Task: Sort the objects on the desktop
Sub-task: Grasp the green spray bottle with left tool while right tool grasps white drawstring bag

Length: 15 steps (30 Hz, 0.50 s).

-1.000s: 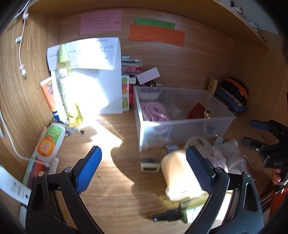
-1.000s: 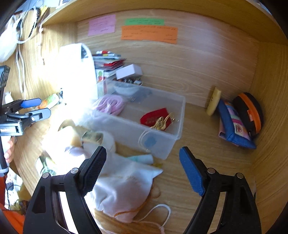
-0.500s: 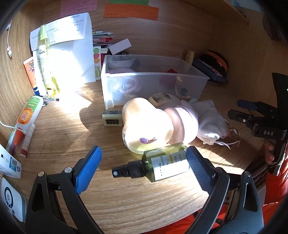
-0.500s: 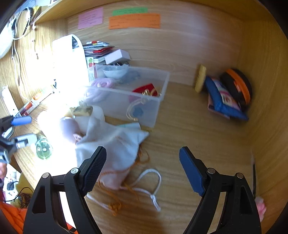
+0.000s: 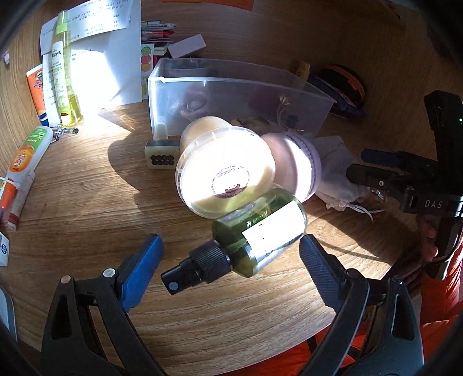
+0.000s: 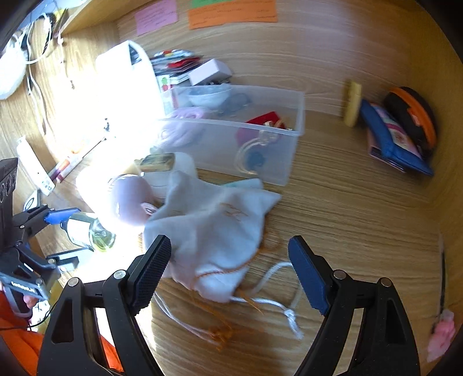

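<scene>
On the wooden table (image 5: 86,179), inside a wood-walled alcove lit by hard sunlight, the left tongs (image 5: 228,270) stand apart around a green spray bottle (image 5: 254,234) lying on its side, its white label unreadable. Just beyond it a cream jar (image 5: 225,173) leans on a lilac jar (image 5: 295,165), near the clear bin (image 5: 231,86). The right tongs (image 6: 228,272), marked "DAS" in the left view, are also apart, over a white drawstring pouch (image 6: 214,228). Bare table lies to the right of the pouch. Pink and orange notes (image 6: 231,13) on the far wall are too blurred to read.
</scene>
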### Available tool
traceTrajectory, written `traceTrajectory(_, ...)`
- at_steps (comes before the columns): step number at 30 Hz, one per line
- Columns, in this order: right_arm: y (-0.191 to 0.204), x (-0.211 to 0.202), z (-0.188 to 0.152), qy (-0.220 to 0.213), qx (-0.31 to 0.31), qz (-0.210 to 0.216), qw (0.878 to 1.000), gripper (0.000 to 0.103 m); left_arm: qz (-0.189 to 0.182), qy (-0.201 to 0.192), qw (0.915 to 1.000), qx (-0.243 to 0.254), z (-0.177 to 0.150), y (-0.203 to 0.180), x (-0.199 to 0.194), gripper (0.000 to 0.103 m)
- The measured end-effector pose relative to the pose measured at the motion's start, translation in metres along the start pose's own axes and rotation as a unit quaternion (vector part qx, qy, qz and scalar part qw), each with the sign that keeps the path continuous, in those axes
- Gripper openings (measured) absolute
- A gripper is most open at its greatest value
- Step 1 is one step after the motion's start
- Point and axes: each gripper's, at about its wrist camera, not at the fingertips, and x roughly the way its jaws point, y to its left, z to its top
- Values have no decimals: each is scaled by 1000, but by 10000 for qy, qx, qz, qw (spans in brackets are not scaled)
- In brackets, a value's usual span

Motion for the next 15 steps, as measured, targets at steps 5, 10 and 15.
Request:
traceTrajectory(5,17,18,9,202,-258,54,9994,81,-110,-77,9999,20,2,-3,1,96)
traceTrajectory(10,28,33,15,398,-527,11,9978,81,-62,-206,9997,135,4,-8,1,96)
traceTrajectory(15,30,43,18,538,-657,-12,9964,82,-281,-288,9991,160,3,-7,-3,82)
